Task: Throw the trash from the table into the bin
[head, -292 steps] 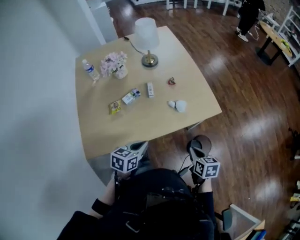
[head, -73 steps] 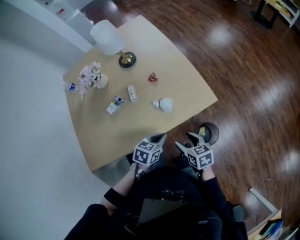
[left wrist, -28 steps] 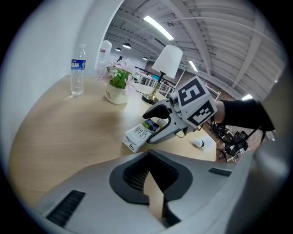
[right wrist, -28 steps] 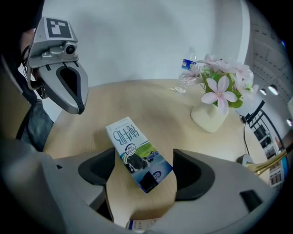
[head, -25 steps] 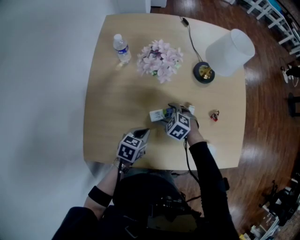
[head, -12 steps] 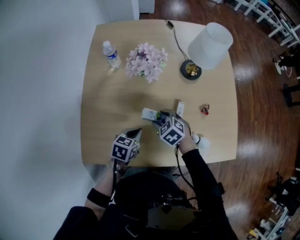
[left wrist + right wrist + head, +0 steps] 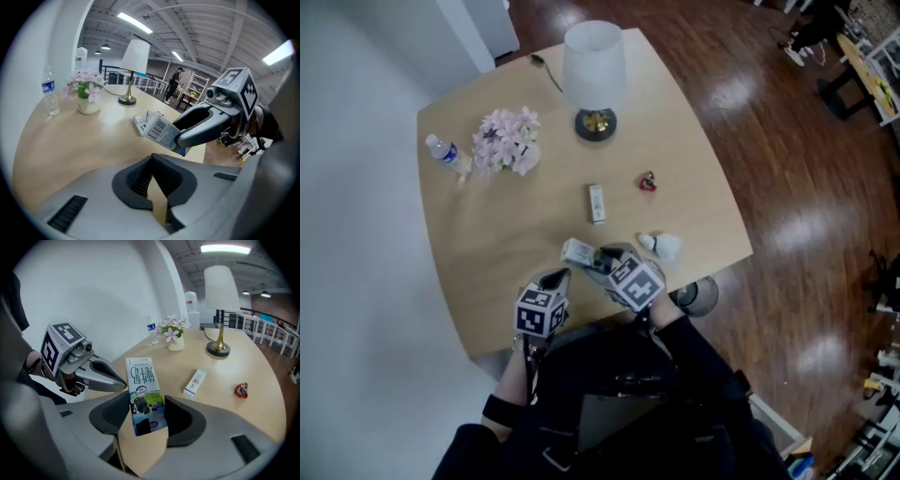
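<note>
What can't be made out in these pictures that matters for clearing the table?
Bin: head view shows only a dark round thing on the floor, partly hidden by the table edge; cannot tell if it's the bin.
Red wrapper: too small in head and right gripper views to identify.
White crumpled piece: head view only, too small to identify.

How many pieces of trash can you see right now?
4: a milk carton held in the right claw; on the table, a small white box, a red wrapper and crumpled white paper near its edge. More may be hidden.
</note>
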`<state>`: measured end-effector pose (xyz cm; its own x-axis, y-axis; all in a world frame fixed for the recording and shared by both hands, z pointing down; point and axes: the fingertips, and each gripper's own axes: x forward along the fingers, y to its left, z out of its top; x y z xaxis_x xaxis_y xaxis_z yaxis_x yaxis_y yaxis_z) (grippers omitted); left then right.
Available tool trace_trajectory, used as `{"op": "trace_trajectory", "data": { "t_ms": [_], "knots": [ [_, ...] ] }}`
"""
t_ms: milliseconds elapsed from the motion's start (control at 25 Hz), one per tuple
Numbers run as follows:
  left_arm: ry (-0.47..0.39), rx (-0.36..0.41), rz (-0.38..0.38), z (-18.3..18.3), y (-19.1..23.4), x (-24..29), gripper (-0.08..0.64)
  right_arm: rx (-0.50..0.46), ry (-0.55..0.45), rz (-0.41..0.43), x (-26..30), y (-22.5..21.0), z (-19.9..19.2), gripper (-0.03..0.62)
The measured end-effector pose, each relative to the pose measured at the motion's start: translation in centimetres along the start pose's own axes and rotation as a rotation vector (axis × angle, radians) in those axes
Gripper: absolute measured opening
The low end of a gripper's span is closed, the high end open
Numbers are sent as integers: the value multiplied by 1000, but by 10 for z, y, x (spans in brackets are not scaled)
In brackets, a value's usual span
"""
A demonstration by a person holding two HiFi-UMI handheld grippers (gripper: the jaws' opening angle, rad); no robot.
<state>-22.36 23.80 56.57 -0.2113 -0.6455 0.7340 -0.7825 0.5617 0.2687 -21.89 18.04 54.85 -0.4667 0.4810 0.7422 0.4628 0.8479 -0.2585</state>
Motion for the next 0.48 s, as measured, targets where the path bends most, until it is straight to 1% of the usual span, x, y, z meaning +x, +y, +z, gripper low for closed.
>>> {"op": "trace_trajectory", "data": {
  "t_ms": [80, 200, 320, 480],
  "knots": [
    [19, 39, -33, 2, -20, 8, 0, 45, -10, -17, -16, -3, -17, 241],
    [67, 140, -113, 4, -54, 26, 0, 139, -36, -65, -39, -13, -50, 241],
    [117, 244, -200, 6, -92, 46, 0, 257, -50, -133, -67, -27, -93, 241],
    [162, 354, -300, 3, -154, 72, 0, 390, -85, -221, -111, -44, -152, 241]
  ]
}}
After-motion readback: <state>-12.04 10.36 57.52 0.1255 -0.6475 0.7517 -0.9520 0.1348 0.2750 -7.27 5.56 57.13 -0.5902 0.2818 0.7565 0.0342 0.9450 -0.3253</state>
